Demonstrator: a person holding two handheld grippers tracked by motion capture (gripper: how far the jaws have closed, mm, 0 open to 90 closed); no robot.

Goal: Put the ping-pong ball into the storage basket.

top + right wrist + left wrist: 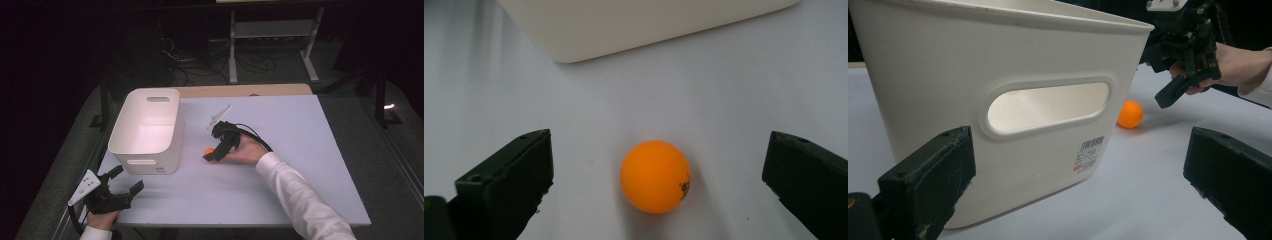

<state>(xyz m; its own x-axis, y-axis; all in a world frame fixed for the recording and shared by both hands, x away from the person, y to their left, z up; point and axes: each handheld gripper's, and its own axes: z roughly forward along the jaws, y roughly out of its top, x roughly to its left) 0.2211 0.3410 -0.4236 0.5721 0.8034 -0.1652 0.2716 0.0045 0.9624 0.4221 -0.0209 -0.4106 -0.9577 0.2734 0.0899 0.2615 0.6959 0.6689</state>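
Ball (209, 149) half behind right gripper (212, 154)

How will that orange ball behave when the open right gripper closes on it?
The orange ball is round and smooth on the flat table, so it probably rolls if nudged. It looks like a light table-tennis ball, so the right gripper could easily squirt it out.

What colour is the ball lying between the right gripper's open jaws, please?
The ball is orange with a small dark mark, clearest in the right gripper view.
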